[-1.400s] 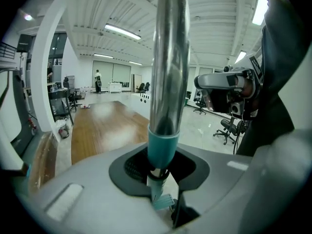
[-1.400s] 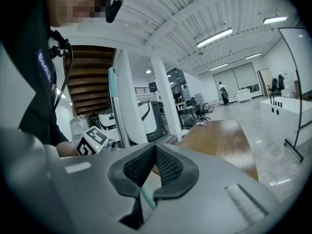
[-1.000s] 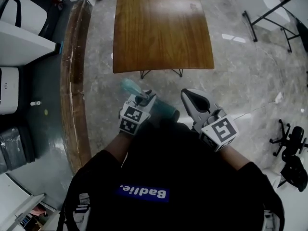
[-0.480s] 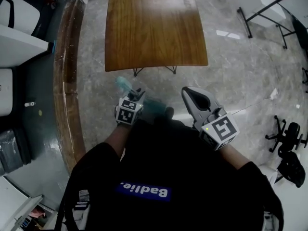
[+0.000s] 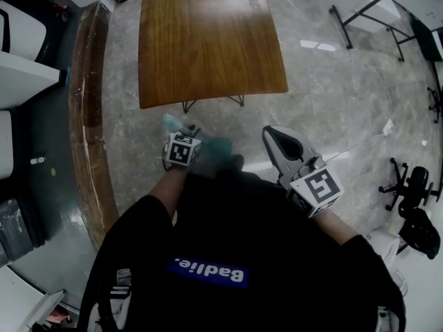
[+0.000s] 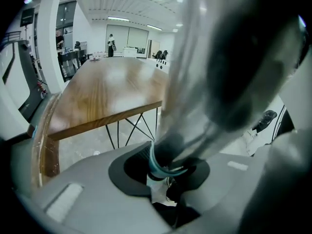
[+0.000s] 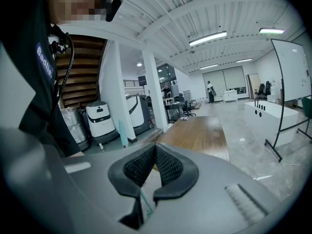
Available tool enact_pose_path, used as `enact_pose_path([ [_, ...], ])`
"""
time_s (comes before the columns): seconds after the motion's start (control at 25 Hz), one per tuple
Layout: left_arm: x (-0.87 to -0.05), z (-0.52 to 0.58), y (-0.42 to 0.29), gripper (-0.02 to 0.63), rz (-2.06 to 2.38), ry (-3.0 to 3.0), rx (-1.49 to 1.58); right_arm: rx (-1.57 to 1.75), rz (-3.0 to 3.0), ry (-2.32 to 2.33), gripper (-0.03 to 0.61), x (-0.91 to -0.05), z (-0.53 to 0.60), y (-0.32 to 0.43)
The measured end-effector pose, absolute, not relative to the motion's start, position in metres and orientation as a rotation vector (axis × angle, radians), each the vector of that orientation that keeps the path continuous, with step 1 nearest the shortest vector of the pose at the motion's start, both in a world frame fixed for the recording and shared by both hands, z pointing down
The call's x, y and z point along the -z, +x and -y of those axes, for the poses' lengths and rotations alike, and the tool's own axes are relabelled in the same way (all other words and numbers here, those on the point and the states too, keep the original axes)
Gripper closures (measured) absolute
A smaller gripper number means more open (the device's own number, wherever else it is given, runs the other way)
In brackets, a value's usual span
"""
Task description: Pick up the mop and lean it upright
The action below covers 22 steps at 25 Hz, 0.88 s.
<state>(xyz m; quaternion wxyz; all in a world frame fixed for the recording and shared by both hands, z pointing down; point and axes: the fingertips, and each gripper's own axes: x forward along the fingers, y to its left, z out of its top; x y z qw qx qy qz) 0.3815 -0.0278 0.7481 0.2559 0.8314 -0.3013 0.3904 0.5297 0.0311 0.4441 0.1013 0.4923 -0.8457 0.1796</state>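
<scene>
Here the mop (image 6: 209, 77) sits in the left hand-held gripper (image 5: 191, 131), whose jaws are clamped on its handle. In the left gripper view the handle fills the gap between the dark pads and rises toward the camera as a broad, blurred shaft, with a teal ring (image 6: 163, 168) just above the grip. From the head view only blurred teal stretches of it show on either side of that gripper, low in front of the person's black shirt (image 5: 235, 254) and above the floor. How steeply it leans I cannot tell.

The right hand-held gripper (image 5: 271, 133) is beside it and apart from it. Its ribbed pads meet at the tips with nothing pinched between them.

Just beyond both grippers is the near edge of a wooden tabletop (image 5: 208, 40) on thin black legs, on a grey marble floor (image 5: 332, 102). A long wooden ledge (image 5: 86, 123) runs along the left. A black office chair (image 5: 415, 196) is well off to the right. The right gripper view also shows white cleaning machines (image 7: 100, 121), a staircase (image 7: 80, 77) and a whiteboard (image 7: 292, 72).
</scene>
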Motion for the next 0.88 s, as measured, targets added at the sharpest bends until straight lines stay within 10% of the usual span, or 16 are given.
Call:
enact_pose_path([
  [0.88,-0.805,0.096,0.392,0.497,0.902,2.050,-1.064,-0.569,2.350,1.624,0.574,-0.453,-0.050,0.575],
])
